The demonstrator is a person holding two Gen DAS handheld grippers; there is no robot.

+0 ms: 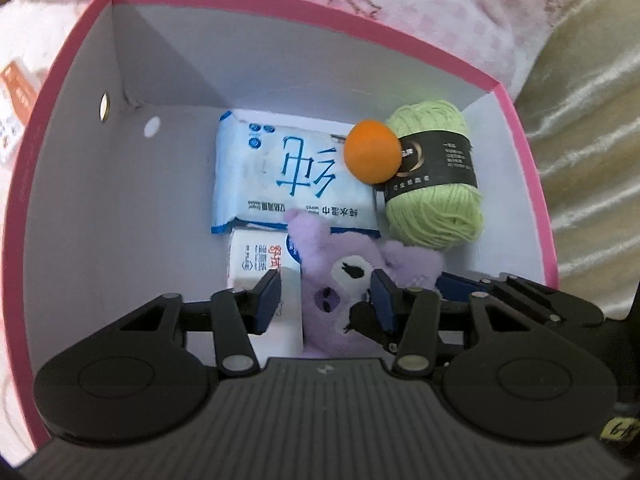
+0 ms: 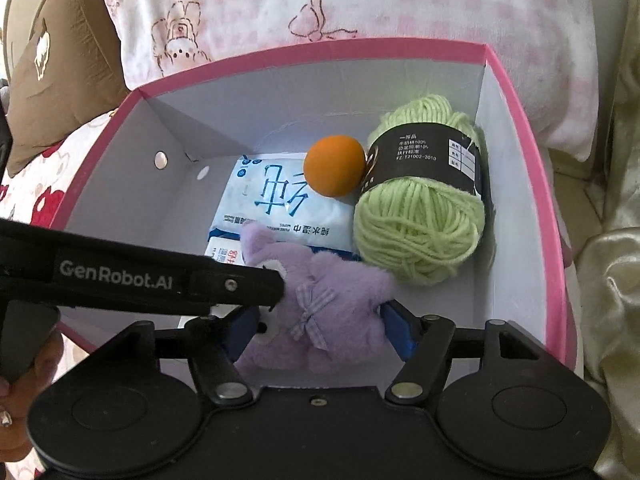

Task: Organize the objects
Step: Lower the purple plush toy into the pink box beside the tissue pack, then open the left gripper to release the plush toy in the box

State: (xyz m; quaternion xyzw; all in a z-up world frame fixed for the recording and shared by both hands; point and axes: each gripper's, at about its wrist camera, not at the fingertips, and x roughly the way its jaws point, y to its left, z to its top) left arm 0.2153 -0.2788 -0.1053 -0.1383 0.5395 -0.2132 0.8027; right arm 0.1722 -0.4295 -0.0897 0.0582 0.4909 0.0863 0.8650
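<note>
A pink box [image 1: 100, 200] with white walls [image 2: 512, 220] holds a blue-and-white wipes pack [image 1: 280, 176] [image 2: 272, 200], an orange ball [image 1: 372, 150] [image 2: 335, 166], a green yarn skein [image 1: 436, 184] [image 2: 420, 216] and a small white carton [image 1: 256, 264] [image 2: 224, 254]. A purple plush toy [image 1: 312, 240] [image 2: 332, 288] lies at the near side. My right gripper [image 2: 320, 328] has both pads against the plush body. My left gripper [image 1: 326, 296] straddles the plush head; its right pad touches the fur, and a strip of carton shows beside its left pad.
The box rests on pink-and-white printed fleece [image 2: 360, 8]. A brown cushion [image 2: 60, 40] lies at the far left, cream satin fabric [image 1: 592, 100] on the right. An orange-and-white packet [image 1: 16, 104] sits outside the box's left wall. A hand [image 2: 24, 380] shows at the lower left.
</note>
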